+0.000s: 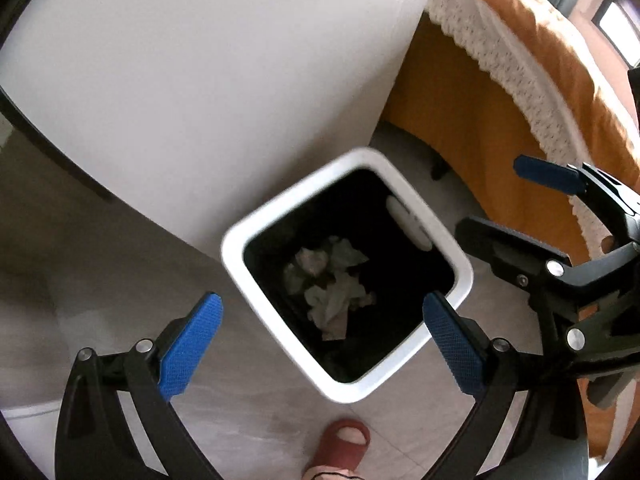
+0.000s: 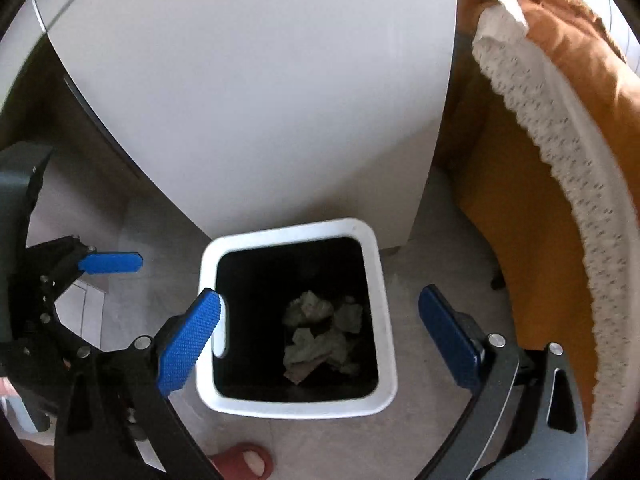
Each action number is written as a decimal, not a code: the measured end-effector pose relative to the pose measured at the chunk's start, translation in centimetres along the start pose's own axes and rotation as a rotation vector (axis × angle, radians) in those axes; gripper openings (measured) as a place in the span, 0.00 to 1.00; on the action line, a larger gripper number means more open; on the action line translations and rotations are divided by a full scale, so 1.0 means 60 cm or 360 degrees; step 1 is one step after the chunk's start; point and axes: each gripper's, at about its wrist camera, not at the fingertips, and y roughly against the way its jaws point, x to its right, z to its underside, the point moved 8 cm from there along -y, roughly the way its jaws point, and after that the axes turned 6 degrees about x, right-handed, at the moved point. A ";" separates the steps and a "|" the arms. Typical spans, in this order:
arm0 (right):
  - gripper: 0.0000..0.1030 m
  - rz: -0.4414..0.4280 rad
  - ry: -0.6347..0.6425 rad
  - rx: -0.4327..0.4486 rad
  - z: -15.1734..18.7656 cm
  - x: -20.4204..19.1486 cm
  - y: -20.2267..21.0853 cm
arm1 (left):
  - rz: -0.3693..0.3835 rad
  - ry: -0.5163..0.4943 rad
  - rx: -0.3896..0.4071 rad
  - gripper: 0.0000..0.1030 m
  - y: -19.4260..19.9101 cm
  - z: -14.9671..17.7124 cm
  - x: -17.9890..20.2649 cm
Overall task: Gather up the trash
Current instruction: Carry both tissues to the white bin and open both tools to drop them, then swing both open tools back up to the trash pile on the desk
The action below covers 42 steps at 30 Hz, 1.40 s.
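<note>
Evidently the drop-off step was done: both the left tongs (image 1: 322, 344) and right tongs (image 2: 320, 340) hung wide open and empty above the white trash bin (image 2: 380, 280), crumpled paper (image 2: 320, 336) lying at its bottom. Next would likely mean seeking more trash.

This is a room in a home, most likely a bedroom. A piece of furniture draped in orange cloth (image 2: 568, 60) with a white lace trim (image 2: 560, 148) stands at the right, and a tall white cabinet panel (image 2: 260, 100) rises from a grey tiled floor (image 2: 432, 240). A small white waste bin (image 2: 384, 292) with crumpled paper (image 2: 316, 336) inside sits against the panel. A foot in a pink slipper (image 1: 344, 444) stands on the tiles.
</note>
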 end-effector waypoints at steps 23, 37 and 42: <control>0.96 -0.0079 -0.0095 0.0450 -0.372 -0.178 0.440 | -0.0104 0.0092 0.0471 0.95 0.627 -0.202 -0.146; 0.96 -0.0095 0.0092 0.0752 -0.606 -0.414 0.482 | -0.0265 -0.0015 0.0819 0.95 0.815 -0.315 -0.404; 0.96 -0.0070 0.0134 0.0758 -0.686 -0.488 0.435 | -0.0254 0.0033 0.0858 0.95 0.833 -0.363 -0.527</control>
